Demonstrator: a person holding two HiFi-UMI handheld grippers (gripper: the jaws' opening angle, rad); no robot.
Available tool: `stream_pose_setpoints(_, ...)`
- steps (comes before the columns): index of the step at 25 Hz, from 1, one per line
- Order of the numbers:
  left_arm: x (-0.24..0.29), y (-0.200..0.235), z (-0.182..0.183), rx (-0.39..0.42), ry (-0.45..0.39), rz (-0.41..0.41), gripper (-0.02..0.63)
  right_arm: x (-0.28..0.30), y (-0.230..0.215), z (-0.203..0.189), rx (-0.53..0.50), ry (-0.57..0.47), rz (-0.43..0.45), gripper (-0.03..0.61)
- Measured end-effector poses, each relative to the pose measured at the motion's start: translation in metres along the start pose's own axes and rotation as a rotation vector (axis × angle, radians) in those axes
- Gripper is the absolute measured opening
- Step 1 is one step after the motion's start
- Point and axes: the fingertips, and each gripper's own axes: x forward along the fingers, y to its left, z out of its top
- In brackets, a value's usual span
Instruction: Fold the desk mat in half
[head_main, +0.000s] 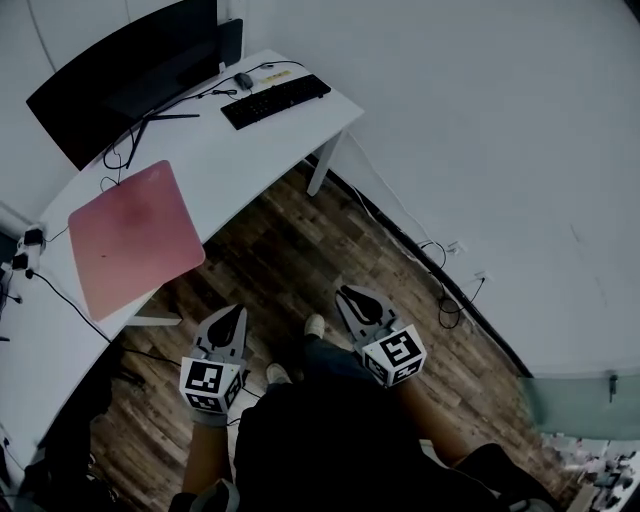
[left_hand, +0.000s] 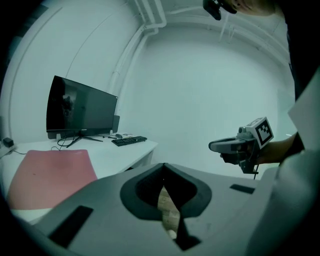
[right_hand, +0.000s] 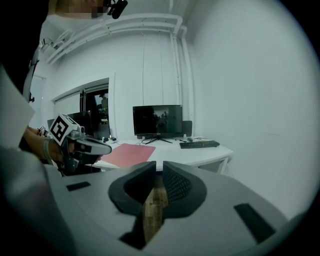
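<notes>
- Low in the head view, left gripper (head_main: 234, 316) with jaws pressed together, empty; right gripper (head_main: 350, 298) barely ajar, nothing between.
- Up and left of both, well apart: pink desk mat (head_main: 135, 235), flat and unfolded on the white surface (head_main: 250, 150), near edge at the rim.
- Nearly square, long axis hard to judge; left gripper nearer.
- Both tipped slightly down over the wooden floor (head_main: 280, 270).

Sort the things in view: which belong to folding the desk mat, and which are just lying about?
Job: mat, left gripper, right gripper.
Lying about: monitor, keyboard, mouse.
</notes>
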Motion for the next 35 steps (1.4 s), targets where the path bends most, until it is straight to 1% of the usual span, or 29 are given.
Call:
stream_pose_setpoints(6, 0.022, 0.030, -0.002, -0.022, 0.045, 0.052, 0.008, 0.046, -0.021, 0.009, 0.019, 0.002, 0.038, 0.041)
stream_pose_setpoints(11, 0.061, 0.065, 0.016, -0.019, 0.047, 0.113, 0.008, 0.096, -0.056, 0.030, 0.025, -0.014, 0.100, 0.041)
stream_pose_setpoints(14, 0.088, 0.086, 0.033, -0.036, 0.039, 0.164, 0.008, 0.125, -0.078, 0.043, -0.009, -0.001, 0.143, 0.040)
stream_pose_setpoints(17, 0.113, 0.101, 0.048, -0.028, 0.043, 0.202, 0.008, 0.152, -0.097, 0.053, -0.056, 0.010, 0.186, 0.041)
stream_pose_setpoints(20, 0.134, 0.117, 0.061, -0.028, 0.055, 0.248, 0.008, 0.181, -0.114, 0.064, -0.067, 0.014, 0.239, 0.041)
stream_pose_setpoints(23, 0.148, 0.136, 0.066, -0.045, 0.072, 0.296, 0.008, 0.211, -0.125, 0.073, -0.078, 0.021, 0.299, 0.040)
stream_pose_setpoints(27, 0.161, 0.159, 0.067, -0.071, 0.103, 0.370, 0.008, 0.249, -0.140, 0.078, -0.051, 0.057, 0.373, 0.041)
stream_pose_setpoints(29, 0.165, 0.169, 0.067, -0.089, 0.121, 0.409, 0.008, 0.267, -0.142, 0.078, -0.043, 0.074, 0.419, 0.041)
stream_pose_setpoints(33, 0.169, 0.192, 0.066, -0.103, 0.103, 0.502, 0.008, 0.302, -0.137, 0.081, -0.073, 0.101, 0.514, 0.041)
stream_pose_setpoints(35, 0.168, 0.201, 0.060, -0.119, 0.112, 0.543, 0.008, 0.318, -0.131, 0.081, -0.086, 0.116, 0.562, 0.041)
